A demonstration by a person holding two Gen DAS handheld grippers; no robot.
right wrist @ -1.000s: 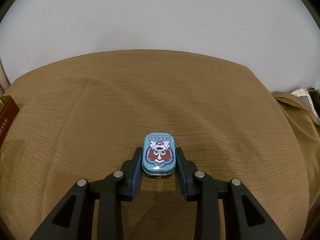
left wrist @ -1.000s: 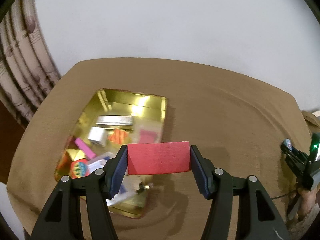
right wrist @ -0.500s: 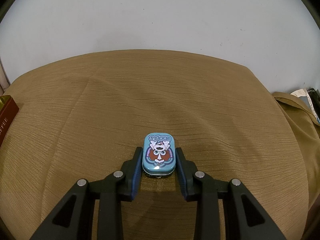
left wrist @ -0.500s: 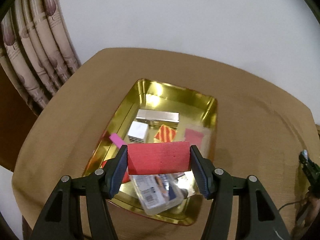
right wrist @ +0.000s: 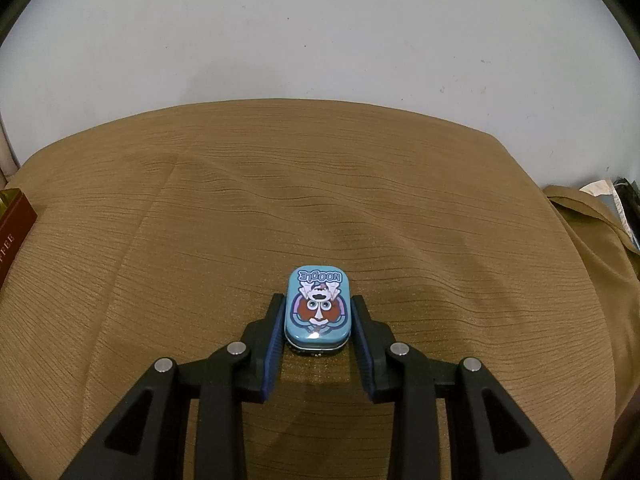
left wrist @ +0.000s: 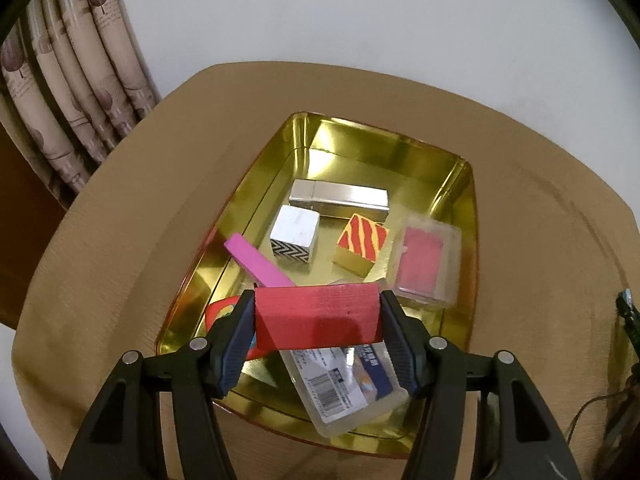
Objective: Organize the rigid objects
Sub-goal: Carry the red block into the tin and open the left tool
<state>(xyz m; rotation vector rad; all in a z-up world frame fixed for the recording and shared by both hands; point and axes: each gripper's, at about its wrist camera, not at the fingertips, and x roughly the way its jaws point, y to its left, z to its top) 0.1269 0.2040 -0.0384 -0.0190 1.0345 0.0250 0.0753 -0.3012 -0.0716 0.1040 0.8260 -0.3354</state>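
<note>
Left tool [left wrist: 317,322] clamps a red block [left wrist: 316,316] above the gold tray's [left wrist: 460,184] near end. Right tool [right wrist: 319,326] grips a blue tin [right wrist: 319,307] resting on the cloth-covered counter [right wrist: 200,240], toward its near edge.

Red block [left wrist: 316,322], gold tray [left wrist: 376,152], pink bar [left wrist: 256,260], orange-and-yellow striped box [left wrist: 362,236], teal cartoon tin [right wrist: 318,306], tan cloth [right wrist: 280,200]

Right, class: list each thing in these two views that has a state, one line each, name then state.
left gripper: shut on red block
red block: held above the gold tray
gold tray: open, partly filled
right gripper: shut on blue tin
blue tin: lid closed, resting on cloth
</note>
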